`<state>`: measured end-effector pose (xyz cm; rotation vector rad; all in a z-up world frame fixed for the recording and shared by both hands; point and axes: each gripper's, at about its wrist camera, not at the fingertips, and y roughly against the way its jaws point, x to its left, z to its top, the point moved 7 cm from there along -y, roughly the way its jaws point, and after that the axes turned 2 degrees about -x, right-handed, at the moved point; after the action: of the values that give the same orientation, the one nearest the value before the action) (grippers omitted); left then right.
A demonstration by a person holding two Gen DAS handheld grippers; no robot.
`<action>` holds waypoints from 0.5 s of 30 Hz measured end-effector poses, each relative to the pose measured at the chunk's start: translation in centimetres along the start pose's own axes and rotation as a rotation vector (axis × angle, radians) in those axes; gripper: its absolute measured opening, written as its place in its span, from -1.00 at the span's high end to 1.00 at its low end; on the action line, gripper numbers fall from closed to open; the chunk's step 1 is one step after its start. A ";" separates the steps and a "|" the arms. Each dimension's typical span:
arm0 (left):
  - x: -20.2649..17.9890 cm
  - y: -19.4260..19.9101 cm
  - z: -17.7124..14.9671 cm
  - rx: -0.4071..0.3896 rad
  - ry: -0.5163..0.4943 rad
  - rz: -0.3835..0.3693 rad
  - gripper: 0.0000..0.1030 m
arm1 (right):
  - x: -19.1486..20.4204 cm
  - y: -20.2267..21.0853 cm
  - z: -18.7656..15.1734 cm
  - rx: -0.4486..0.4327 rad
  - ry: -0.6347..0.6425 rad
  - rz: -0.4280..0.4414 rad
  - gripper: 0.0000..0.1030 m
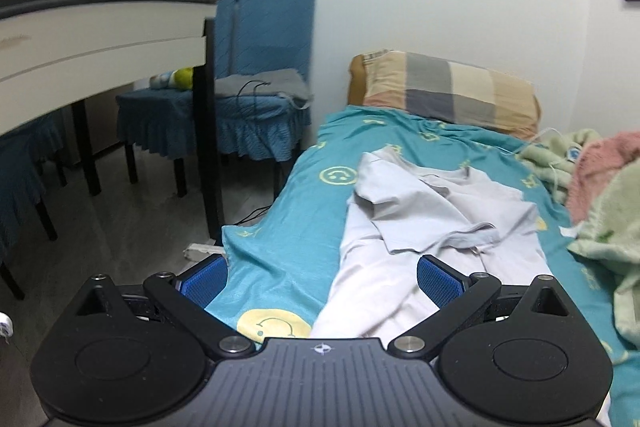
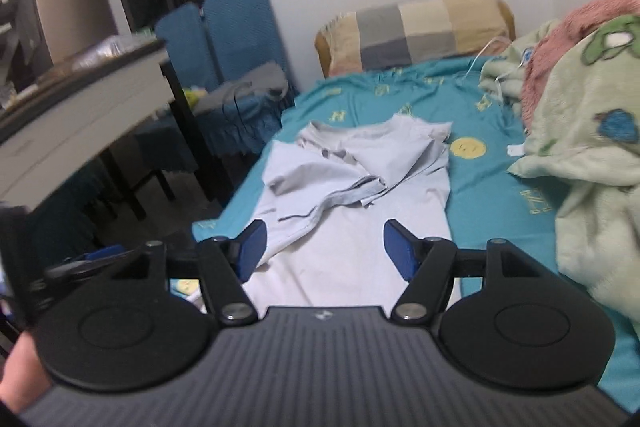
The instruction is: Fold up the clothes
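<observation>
A: Pale grey T-shirt (image 2: 352, 187) lying on the teal bedsheet (image 2: 480, 187), roughly mid-bed; both sleeves folded inward across the chest, lower half spread flat toward the near edge; collar end pointing at the checked pillow (image 2: 416, 27) by the wall.

B: Right gripper (image 2: 324, 247) spread wide, nothing between the blue pads (image 2: 400, 251); poised above the shirt's lower half, not touching cloth as far as visible.

A: Left gripper (image 1: 318, 283) likewise wide apart, empty; one pad (image 1: 436, 283) over the shirt's near left part, the other over bare sheet at the bed's edge; contact with cloth impossible to tell.

B: Green fleece blanket (image 2: 580, 147) heaped along the right side of the bed, pink lining showing on top; clear of the shirt.

A: Off the bed's left side, blue-covered chairs (image 1: 260, 67) against the wall; white table (image 1: 100, 27) with black legs nearer; a hand (image 2: 20, 375) just visible at the lower left corner of the right wrist view.
</observation>
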<state>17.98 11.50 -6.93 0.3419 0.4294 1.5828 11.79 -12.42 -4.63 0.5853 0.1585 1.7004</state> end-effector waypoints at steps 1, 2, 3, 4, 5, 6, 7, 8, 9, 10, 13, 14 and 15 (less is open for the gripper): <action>-0.2 0.4 0.0 0.000 -0.002 -0.013 -0.98 | -0.3 0.5 -0.4 -0.002 -0.010 0.000 -0.30; -0.4 0.7 0.0 0.001 0.004 -0.027 -0.97 | -0.5 0.9 -0.8 -0.004 -0.020 -0.001 -0.30; -0.5 1.0 0.0 0.003 0.013 -0.040 -0.97 | -0.9 1.3 -1.2 -0.003 -0.029 -0.004 -0.30; -0.6 1.1 0.0 0.007 0.023 -0.050 -0.96 | -1.3 1.4 -1.3 0.005 -0.038 -0.013 -0.30; -0.6 1.1 0.1 0.014 0.032 -0.062 -0.95 | -1.8 1.3 -1.2 0.006 -0.052 -0.021 -0.30; -0.8 1.0 0.2 0.020 0.042 -0.080 -0.93 | -2.4 1.4 -1.0 -0.003 -0.074 -0.025 -0.30; -1.0 0.5 0.3 0.029 0.047 -0.097 -0.91 | -3.0 1.4 -0.7 -0.013 -0.097 -0.029 -0.30; -1.3 0.0 0.5 0.038 0.049 -0.112 -0.91 | -3.7 1.4 -0.5 -0.023 -0.125 -0.033 -0.30; -1.6 -0.6 0.8 0.047 0.051 -0.127 -0.89 | -4.5 1.3 -0.3 -0.031 -0.153 -0.037 -0.30; -2.0 -1.4 1.0 0.060 0.047 -0.140 -0.87 | -5.2 1.1 -0.2 -0.031 -0.183 -0.039 -0.30; -3.2 -4.7 1.9 0.102 0.040 -0.184 -0.77 | -7.2 0.4 -0.2 -0.026 -0.251 -0.051 -0.30; -3.5 -6.1 2.1 0.115 0.043 -0.192 -0.75 | -7.8 0.0 -0.1 -0.023 -0.262 -0.057 -0.31; -3.9 -7.6 2.3 0.127 0.050 -0.200 -0.72 | -8.3 -0.4 -0.1 -0.020 -0.273 -0.062 -0.31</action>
<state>25.99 7.99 -8.30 0.3459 0.5866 1.3750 12.93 -20.23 -7.31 0.7829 -0.0359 1.5435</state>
